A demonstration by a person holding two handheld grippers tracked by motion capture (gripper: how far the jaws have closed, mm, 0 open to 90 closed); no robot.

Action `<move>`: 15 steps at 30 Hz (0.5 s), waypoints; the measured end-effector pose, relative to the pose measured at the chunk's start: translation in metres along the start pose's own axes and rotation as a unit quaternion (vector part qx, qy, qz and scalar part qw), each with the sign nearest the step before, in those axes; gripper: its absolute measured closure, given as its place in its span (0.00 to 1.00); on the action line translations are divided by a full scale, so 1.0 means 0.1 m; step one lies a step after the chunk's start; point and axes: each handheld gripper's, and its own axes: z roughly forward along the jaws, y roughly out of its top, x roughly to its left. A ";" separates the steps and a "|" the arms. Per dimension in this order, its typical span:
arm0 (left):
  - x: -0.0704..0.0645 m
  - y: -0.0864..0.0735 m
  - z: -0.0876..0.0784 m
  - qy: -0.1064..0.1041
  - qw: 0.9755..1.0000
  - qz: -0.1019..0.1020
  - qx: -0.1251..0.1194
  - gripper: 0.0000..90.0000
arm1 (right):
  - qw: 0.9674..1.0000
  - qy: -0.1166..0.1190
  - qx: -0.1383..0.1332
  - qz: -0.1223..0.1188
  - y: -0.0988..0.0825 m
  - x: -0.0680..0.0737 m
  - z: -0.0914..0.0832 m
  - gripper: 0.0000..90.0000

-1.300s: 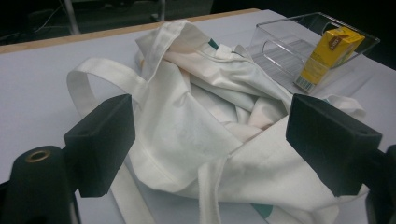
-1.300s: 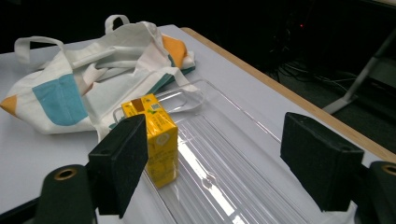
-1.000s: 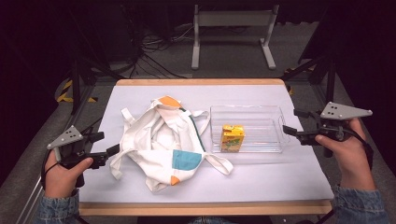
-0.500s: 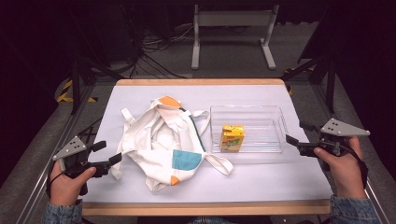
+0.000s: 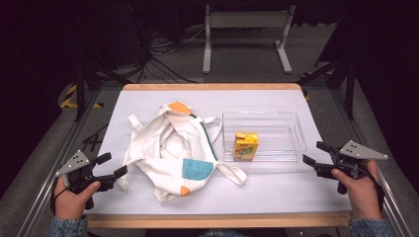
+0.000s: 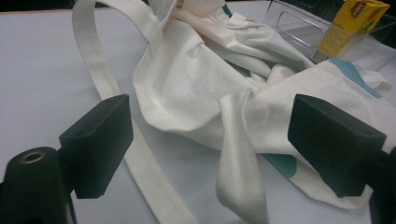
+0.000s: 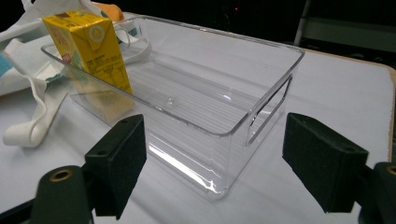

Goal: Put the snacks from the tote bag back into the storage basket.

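Observation:
A crumpled white tote bag (image 5: 170,150) with teal and orange patches lies left of centre on the white table (image 5: 276,190). To its right stands a clear plastic bin (image 5: 276,129) with a yellow juice carton (image 5: 246,145) upright in its near left corner. My left gripper (image 5: 112,166) is open at the table's left edge, jaws toward the bag (image 6: 210,88) and its straps (image 6: 238,168). My right gripper (image 5: 316,153) is open just right of the bin (image 7: 210,93), jaws facing its handled end wall, nothing between them. The carton (image 7: 88,46) shows in the bin's far corner there.
Around the table the floor is dark, with cables and a metal stand's legs (image 5: 244,37) behind the far edge. A wooden strip (image 5: 217,219) runs along the table's near edge. Tripod legs (image 5: 341,74) stand at the right rear.
Both hands have sunk toward the table. The right gripper has dropped to the level of the bin's right end, and the left has come down by the bag's left edge.

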 end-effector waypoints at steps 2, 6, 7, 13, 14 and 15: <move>0.02 -0.03 0.01 -0.001 1.000 -0.003 -0.002 0.16 | 1.000 0.003 0.003 0.002 -0.06 0.00 0.03 0.23; 0.05 -0.07 0.02 -0.003 1.000 -0.006 -0.003 0.16 | 1.000 0.007 0.013 0.002 -0.13 -0.01 0.09 0.23; 0.06 -0.08 0.03 -0.002 1.000 -0.005 -0.003 0.16 | 1.000 0.006 0.015 -0.001 -0.14 -0.01 0.11 0.22; 0.09 -0.12 0.06 0.003 1.000 -0.007 0.002 0.16 | 0.999 0.002 0.037 0.001 -0.24 -0.01 0.22 0.16; 0.09 -0.13 0.07 0.003 1.000 -0.005 0.005 0.15 | 0.999 0.005 0.040 0.002 -0.25 0.00 0.24 0.14; 0.09 -0.13 0.07 0.004 1.000 -0.006 0.006 0.15 | 0.999 0.009 0.044 0.003 -0.26 0.00 0.26 0.13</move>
